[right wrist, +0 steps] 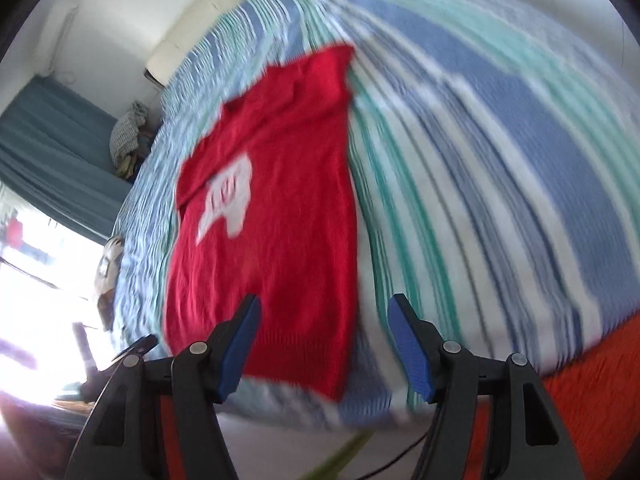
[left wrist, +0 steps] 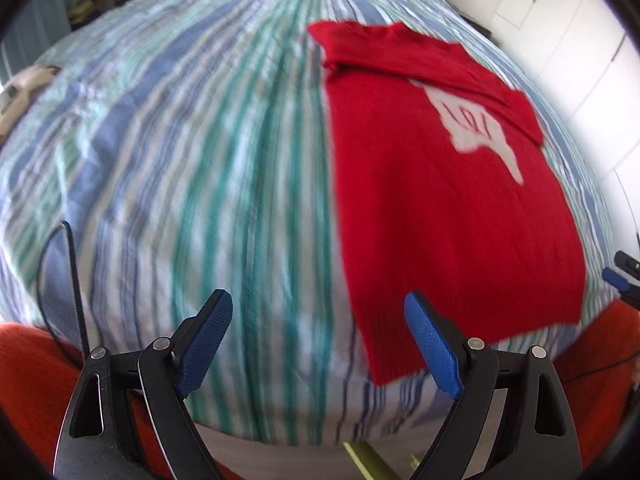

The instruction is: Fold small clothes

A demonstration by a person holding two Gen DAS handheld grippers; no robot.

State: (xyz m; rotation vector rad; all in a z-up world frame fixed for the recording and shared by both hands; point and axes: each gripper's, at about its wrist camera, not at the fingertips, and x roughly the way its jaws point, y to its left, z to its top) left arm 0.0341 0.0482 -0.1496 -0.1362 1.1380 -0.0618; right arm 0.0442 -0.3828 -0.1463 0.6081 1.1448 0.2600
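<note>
A small red knit sweater (left wrist: 440, 200) with a white motif lies flat on the striped bed, sleeves folded in over the body. It also shows in the right wrist view (right wrist: 276, 240). My left gripper (left wrist: 318, 320) is open and empty, above the bed near the front edge; the sweater's hem lies by its right finger. My right gripper (right wrist: 324, 320) is open and empty, just above the sweater's hem and its right edge. The right gripper's tip peeks in at the left wrist view's right edge (left wrist: 620, 276).
The bed cover (left wrist: 180, 160) has blue, green and white stripes. An orange blanket (left wrist: 32, 360) lies along the bed's front edge. A cable (left wrist: 76, 280) hangs at left. White cupboards (left wrist: 560, 20) stand beyond the bed. A bundle of clothes (right wrist: 128, 136) sits at the far corner.
</note>
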